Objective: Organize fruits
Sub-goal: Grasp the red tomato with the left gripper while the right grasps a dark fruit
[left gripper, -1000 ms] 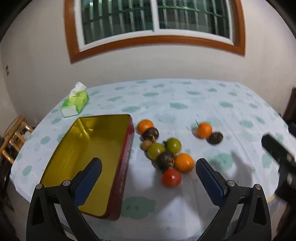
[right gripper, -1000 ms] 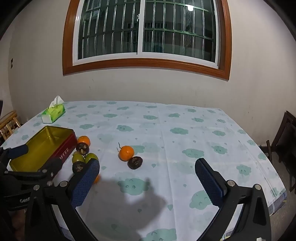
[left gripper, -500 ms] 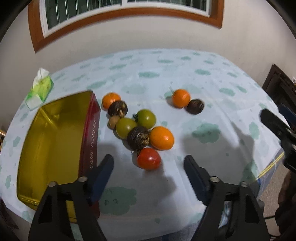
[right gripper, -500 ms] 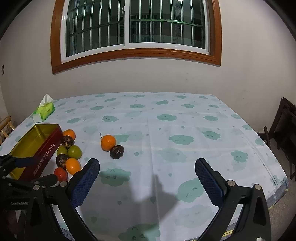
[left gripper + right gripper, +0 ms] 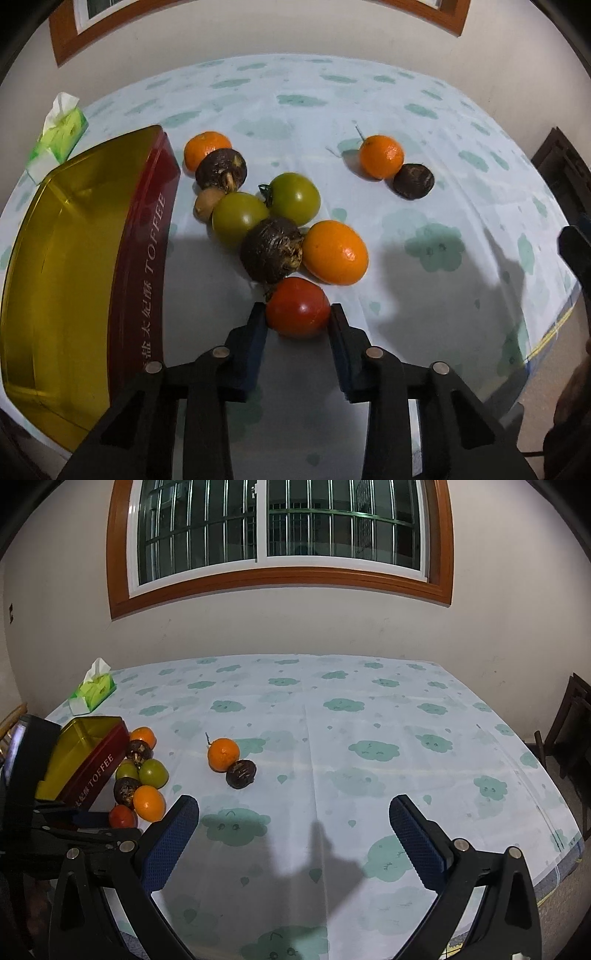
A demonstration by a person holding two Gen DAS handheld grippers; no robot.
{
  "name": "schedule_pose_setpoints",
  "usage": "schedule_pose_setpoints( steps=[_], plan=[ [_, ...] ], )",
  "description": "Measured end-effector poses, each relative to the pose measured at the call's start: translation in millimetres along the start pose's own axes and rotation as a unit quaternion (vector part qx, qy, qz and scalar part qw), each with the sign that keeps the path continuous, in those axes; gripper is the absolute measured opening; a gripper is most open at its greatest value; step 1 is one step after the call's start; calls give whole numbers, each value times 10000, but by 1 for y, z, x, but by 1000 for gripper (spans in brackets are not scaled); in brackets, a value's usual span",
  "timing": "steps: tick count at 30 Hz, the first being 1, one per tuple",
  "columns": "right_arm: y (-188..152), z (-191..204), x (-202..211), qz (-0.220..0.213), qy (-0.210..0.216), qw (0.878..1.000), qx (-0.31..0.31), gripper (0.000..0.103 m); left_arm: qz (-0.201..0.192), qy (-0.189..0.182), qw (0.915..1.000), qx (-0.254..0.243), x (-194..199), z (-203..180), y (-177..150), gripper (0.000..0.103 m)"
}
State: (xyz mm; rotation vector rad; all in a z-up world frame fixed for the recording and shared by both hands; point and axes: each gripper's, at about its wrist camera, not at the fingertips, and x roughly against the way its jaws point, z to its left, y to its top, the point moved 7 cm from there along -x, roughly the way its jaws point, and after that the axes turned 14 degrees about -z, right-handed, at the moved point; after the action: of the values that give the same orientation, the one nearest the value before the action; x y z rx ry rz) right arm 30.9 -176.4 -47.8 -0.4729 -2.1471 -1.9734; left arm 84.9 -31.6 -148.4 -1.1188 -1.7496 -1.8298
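My left gripper (image 5: 297,312) is shut on a red tomato (image 5: 297,307) at the near end of a fruit cluster on the table; both blue pads press its sides. Behind it lie a brown taro (image 5: 272,254), an orange (image 5: 335,252), two green tomatoes (image 5: 293,198) and, further back, a mandarin (image 5: 207,149). A red toffee tin (image 5: 85,266) with a gold inside stands open to the left. Apart to the right sit a stemmed orange (image 5: 223,754) and a dark fruit (image 5: 241,774). My right gripper (image 5: 293,821) hangs open above bare tablecloth, holding nothing.
A green tissue pack (image 5: 92,691) lies at the table's far left corner. The tablecloth (image 5: 369,746) has a cloud print. A wall with a barred window (image 5: 280,531) stands behind the table. Dark wooden furniture (image 5: 576,723) is at the right edge.
The left gripper tilted down, moved in on the fruit cluster and closed from wide open onto the red tomato. The right gripper shifted slightly and stayed open.
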Motion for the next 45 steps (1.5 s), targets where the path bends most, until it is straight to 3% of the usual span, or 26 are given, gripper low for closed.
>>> schedule_pose_setpoints(
  steps=[8,15,16,19,21,34,36,38,45],
  plan=[
    [-3,3,0,109,101,9999,3,103,-371,-130,9991,149,46,3,8,34],
    [-8,14,-4,310,595,9977,-109,103,-751,226,9969,74,84,24,21,34],
    [-6,15,-6,316,682,9971,-117,100,-793,261,9965,62,87,26,22,34],
    [3,20,-21,250,905,9955,118,74,-911,413,9950,36,96,38,26,34],
    [3,24,-42,457,1012,9934,292,64,-942,447,9945,73,100,45,28,34],
    [-14,47,-120,1187,1192,9827,768,62,-960,891,9914,44,97,91,38,34],
    [-20,50,-128,1317,1211,9803,836,56,-913,982,9910,10,93,98,38,34],
    [-28,55,-134,1531,1316,9759,826,33,-854,1128,9899,-27,85,110,39,35],
    [-33,51,-120,1569,1382,9765,519,31,-665,1541,9854,-280,61,145,41,35]
  ],
)
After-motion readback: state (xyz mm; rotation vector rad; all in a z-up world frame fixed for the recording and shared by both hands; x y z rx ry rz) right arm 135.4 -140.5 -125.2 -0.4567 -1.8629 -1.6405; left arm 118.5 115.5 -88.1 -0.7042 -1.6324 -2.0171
